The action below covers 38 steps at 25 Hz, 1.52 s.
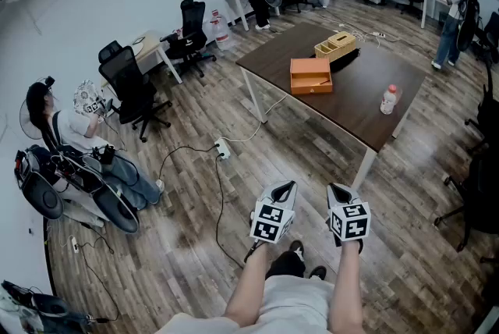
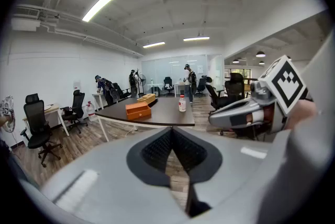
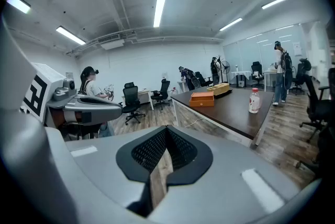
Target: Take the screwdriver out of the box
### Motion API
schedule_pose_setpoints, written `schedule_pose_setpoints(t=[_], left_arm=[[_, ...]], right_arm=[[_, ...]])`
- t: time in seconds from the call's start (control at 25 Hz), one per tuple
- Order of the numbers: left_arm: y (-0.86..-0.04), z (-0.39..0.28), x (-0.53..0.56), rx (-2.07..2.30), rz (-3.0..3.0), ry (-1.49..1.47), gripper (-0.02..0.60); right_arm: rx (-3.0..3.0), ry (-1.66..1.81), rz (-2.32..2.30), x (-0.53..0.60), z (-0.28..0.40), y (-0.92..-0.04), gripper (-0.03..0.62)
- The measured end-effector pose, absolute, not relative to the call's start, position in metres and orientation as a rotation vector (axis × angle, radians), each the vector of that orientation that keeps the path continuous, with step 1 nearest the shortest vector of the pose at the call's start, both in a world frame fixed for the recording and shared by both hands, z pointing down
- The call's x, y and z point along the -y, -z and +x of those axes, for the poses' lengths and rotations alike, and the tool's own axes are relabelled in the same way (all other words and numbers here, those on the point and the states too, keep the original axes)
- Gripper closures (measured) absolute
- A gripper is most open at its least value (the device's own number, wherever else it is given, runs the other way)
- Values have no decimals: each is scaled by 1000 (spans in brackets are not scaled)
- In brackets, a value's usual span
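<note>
Left grey claw (image 2: 171, 131) and right grey claw (image 3: 166, 130) are hovering pinched together (side by side), well short of the far orange rectangular box (image 1: 310, 76).

Operator and handheld rig: appearance noted.
At six o'clock you wear a pale shirt (image 1: 292, 307) and dark shoes (image 1: 299, 249). Your left gripper (image 1: 289, 186) and right gripper (image 1: 336, 187) have grey shells and black ribbed pads, and each carries a black-and-white marker cube (image 1: 272, 222).

Orange box (image 1: 310, 76), wooden tray (image 1: 336, 45), bottle (image 1: 388, 99), all on dark table (image 1: 351, 102)
</note>
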<state>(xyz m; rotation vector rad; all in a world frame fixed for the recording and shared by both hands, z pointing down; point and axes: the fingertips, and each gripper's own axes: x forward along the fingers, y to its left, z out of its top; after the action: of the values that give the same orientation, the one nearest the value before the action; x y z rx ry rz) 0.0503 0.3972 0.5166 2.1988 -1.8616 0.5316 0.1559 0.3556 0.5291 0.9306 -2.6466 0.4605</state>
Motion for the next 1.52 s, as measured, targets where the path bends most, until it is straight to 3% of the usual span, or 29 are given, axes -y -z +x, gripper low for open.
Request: schedule_pose_setpoints(t=[0.92,1.52], left_arm=[[-504,7,-336,1874,2205,-475,528],[-478,-74,-243,1880,2249,-364,528]], right_arm=[[2756,-480,783,-310,88,-508,596],[2677,-470,884,-212,44,-508,596]])
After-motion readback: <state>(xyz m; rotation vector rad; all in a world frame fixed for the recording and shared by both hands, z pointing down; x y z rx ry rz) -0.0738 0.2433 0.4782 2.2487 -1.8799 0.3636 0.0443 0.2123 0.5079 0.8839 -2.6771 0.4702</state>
